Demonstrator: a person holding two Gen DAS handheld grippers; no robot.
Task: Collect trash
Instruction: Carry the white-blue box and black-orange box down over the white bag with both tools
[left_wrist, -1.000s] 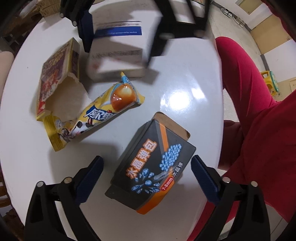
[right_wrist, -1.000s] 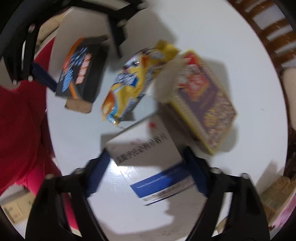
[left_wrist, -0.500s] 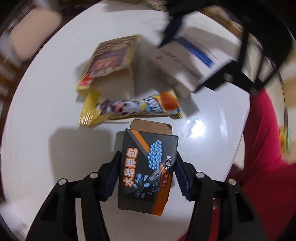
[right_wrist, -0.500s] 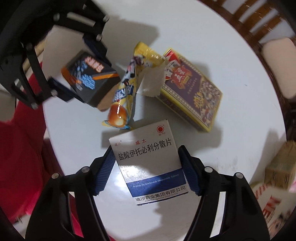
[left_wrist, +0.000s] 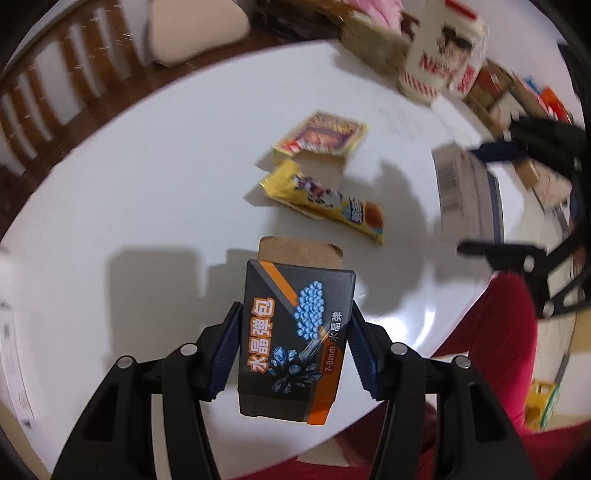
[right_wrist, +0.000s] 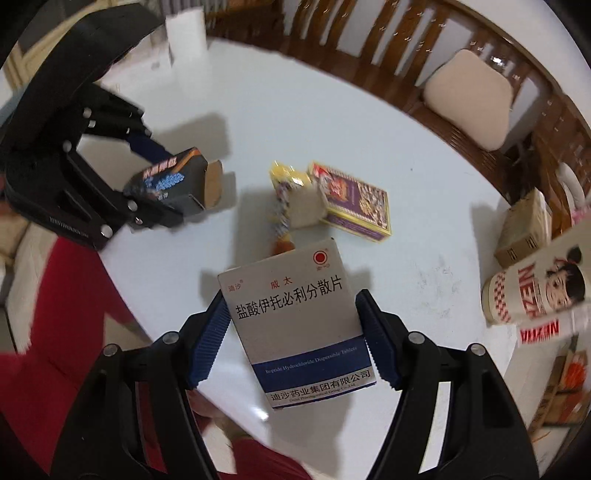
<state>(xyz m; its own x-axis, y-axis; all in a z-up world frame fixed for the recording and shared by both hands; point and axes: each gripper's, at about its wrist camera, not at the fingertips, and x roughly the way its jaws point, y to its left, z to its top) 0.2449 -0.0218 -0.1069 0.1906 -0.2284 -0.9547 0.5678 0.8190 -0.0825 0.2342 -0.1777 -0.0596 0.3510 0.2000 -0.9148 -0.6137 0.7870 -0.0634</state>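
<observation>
My left gripper (left_wrist: 295, 310) is shut on a black and orange box (left_wrist: 295, 339) and holds it in the air above the round white table (left_wrist: 147, 184). Its brown flap hangs open at the far end. My right gripper (right_wrist: 291, 299) is shut on a white and blue medicine box (right_wrist: 299, 325), also raised off the table. On the table between them lie a yellow snack wrapper (left_wrist: 325, 199) and a torn yellow and purple box (left_wrist: 325, 134). The right wrist view shows the left gripper (right_wrist: 147, 162) with the black box (right_wrist: 166, 181) at the left.
A paper cup with red print (right_wrist: 535, 291) and cardboard boxes (right_wrist: 524, 229) stand at the table's right side. A wooden chair with a beige cushion (right_wrist: 469, 99) is behind the table. A person in red clothing (right_wrist: 66, 295) sits at the near edge.
The left jaws closed on the black box and raised it off the table. The right gripper lifted the white box. Both views have rolled and show more of the room.
</observation>
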